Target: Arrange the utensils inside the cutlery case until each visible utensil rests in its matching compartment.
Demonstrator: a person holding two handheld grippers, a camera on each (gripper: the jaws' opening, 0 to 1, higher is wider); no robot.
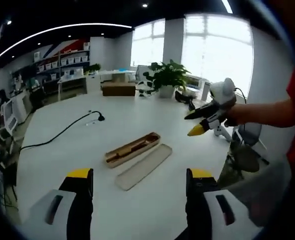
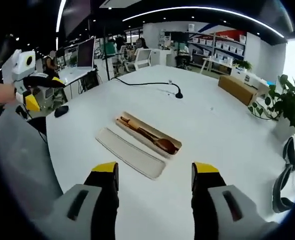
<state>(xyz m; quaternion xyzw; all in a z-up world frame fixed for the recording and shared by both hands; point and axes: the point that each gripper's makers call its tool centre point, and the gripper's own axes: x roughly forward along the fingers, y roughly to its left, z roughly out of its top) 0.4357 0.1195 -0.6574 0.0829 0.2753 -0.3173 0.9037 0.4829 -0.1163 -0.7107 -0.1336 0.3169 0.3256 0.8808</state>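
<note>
The open cutlery case (image 2: pixel 150 134) lies on the white tabletop (image 2: pixel 222 125), holding wooden utensils (image 2: pixel 148 135) lengthwise; its flat beige lid (image 2: pixel 129 152) lies just beside it, parallel.

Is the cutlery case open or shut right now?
Open. The cutlery case lies on the table with wooden utensils exposed inside, and its flat lid lies separately alongside it.

white table (image 2: pixel 227 130) | cutlery case (image 2: pixel 148 134) | lid (image 2: pixel 130 152) | microphone (image 2: pixel 177 93)

Opposed high views, shared cutlery case (image 1: pixel 132 149)
</note>
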